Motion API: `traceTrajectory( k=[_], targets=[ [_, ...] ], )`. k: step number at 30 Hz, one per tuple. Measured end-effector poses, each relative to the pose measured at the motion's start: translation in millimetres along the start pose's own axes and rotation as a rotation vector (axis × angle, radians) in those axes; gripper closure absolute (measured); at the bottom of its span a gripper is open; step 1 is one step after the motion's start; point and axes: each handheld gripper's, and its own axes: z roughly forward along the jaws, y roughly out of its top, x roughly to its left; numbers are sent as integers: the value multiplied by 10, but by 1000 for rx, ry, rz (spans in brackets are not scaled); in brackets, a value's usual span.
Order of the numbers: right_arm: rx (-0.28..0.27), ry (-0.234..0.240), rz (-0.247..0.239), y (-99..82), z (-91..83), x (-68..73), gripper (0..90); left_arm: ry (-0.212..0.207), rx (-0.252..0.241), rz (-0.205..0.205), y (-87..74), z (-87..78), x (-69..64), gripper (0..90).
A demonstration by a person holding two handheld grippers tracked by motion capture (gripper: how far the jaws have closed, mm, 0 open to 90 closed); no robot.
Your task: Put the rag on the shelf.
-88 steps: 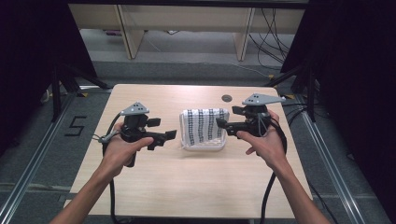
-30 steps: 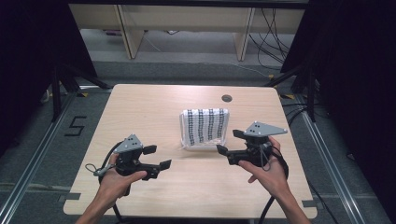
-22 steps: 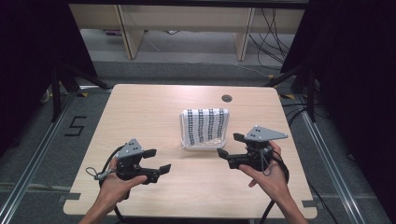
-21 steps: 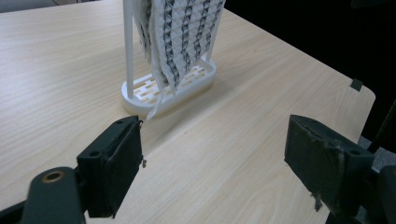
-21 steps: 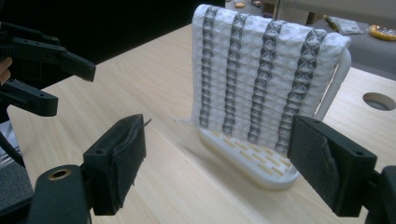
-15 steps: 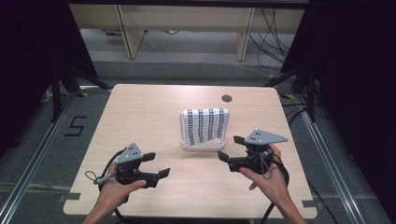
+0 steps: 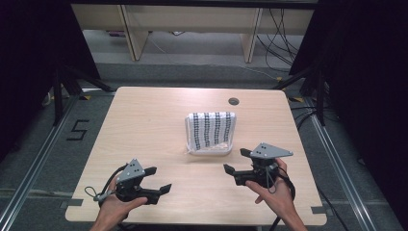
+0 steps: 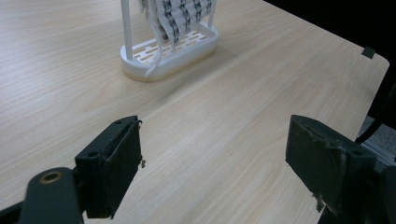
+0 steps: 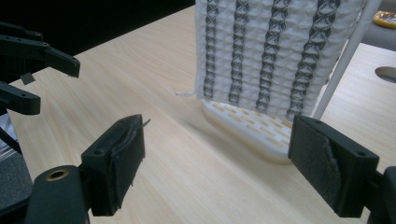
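A white cloth with black patterned stripes (image 7: 210,131) hangs over a small white rack (image 7: 210,151) near the middle of the wooden table (image 7: 144,120). In the right gripper view the cloth (image 9: 275,51) drapes down to the rack's slotted base (image 9: 252,128). The left gripper view has the rack base (image 8: 173,49) far ahead. My left gripper (image 7: 158,179) is held low near the table's front left, open and empty. Front right, my right gripper (image 7: 236,160) is open and empty too, a short way in front of the rack.
A round cable hole (image 7: 234,101) sits near the table's far edge. A floor mark reading 5 (image 7: 77,130) lies left of the table. Rails (image 7: 346,168) run along both sides, and cables trail on the floor behind.
Both grippers have drawn back from beside the rack toward the table's front edge and come lower. The cloth and rack stay where they were.
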Motion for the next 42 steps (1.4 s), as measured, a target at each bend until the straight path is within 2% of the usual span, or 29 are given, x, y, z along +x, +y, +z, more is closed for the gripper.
traceTrajectory(
  k=[3,4,5,6,8,10,11,12,16,17,18,19,21,22,23,25,29,30,31,33,34,35,36,38,39,40,41,42],
  targets=[
    [-8,5,5,-34,2,12,199,5,3,8,-34,-5,-15,178],
    [-17,1,-19,-49,1,0,199,7,1,12,-46,-2,-23,178],
    [3,-4,29,-70,-12,39,200,3,2,13,-55,2,-29,178],
    [-7,11,22,-91,2,37,201,3,4,18,-66,0,-37,177],
    [-15,-7,9,-129,5,32,201,-1,11,27,-91,4,-54,177],
    [-3,-5,14,-187,16,50,202,6,19,36,-120,7,-75,177],
    [-15,1,7,-211,36,36,202,0,24,45,-143,15,-87,177],
    [9,7,24,-276,43,57,202,3,18,42,-162,26,-105,177],
    [22,4,10,-356,66,54,202,6,38,70,-212,46,-116,177],
    [38,10,36,-385,71,79,202,10,47,71,-222,46,-124,177],
    [39,19,31,-411,87,72,202,4,37,56,-233,57,-138,177],
    [53,15,30,-457,98,87,202,13,45,75,-244,46,-134,177],
    [59,16,25,-476,105,88,202,12,26,64,-266,60,-143,174],
    [52,15,41,-530,119,102,201,21,54,85,-295,53,-140,170],
    [66,17,18,-539,116,87,201,21,54,85,-295,53,-140,170],
    [72,26,20,-558,120,91,201,23,53,83,-337,70,-144,170],
    [85,1,28,-637,117,118,199,23,57,64,-404,42,-151,170],
    [100,-2,50,-651,112,146,198,22,55,65,-417,35,-147,170],
    [106,-1,5,-698,138,134,198,27,54,63,-431,27,-147,170],
    [118,-1,9,-720,143,147,197,30,61,65,-455,17,-144,170],
    [128,24,1,-742,163,144,197,27,61,72,-473,24,-140,170],
    [141,9,2,-764,162,165,195,34,75,69,-485,18,-147,170],
    [149,10,13,-780,161,182,191,38,82,88,-496,22,-133,170],
    [159,31,-6,-825,174,197,186,33,77,68,-514,40,-150,170],
    [166,19,8,-844,167,218,185,44,95,81,-510,43,-143,170],
    [166,19,8,-844,167,218,185,44,95,81,-510,43,-143,170],
    [172,29,6,-858,168,227,185,39,93,102,-512,48,-121,170],
    [177,44,2,-882,179,243,184,29,77,61,-513,52,-141,170]
  ],
)
